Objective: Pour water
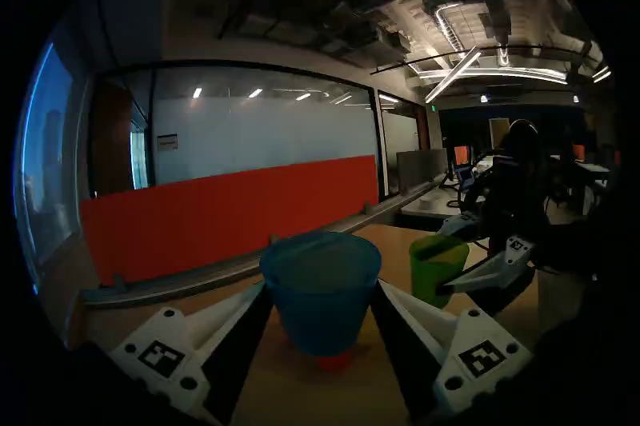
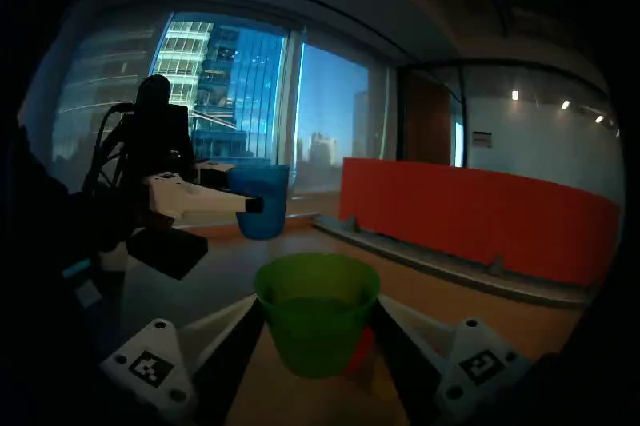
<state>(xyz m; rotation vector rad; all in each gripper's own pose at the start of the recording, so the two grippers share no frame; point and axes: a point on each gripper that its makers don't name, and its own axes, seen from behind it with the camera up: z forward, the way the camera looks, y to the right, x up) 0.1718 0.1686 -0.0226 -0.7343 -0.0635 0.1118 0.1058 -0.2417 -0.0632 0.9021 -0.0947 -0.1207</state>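
Upright blue cup (image 1: 322, 298) near upright green cup (image 1: 436, 266)

Ahead of left gripper (image 1: 320, 286): wood table (image 1: 400, 238), red partition (image 1: 224, 218) stood along its far edge, frosted glass wall (image 1: 264, 126) behind it. Strip lights (image 1: 468, 74) and ducts (image 1: 448, 22) ran overhead to the right. Desks (image 1: 432, 202) stood farther right. Ahead-left of right gripper (image 2: 318, 302): tall windows (image 2: 232, 90) showed blue towers. Room was dim.

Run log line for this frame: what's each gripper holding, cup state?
left gripper: holds blue cup | right gripper: holds green cup | cups: both upright, apart | pour: not yet begun
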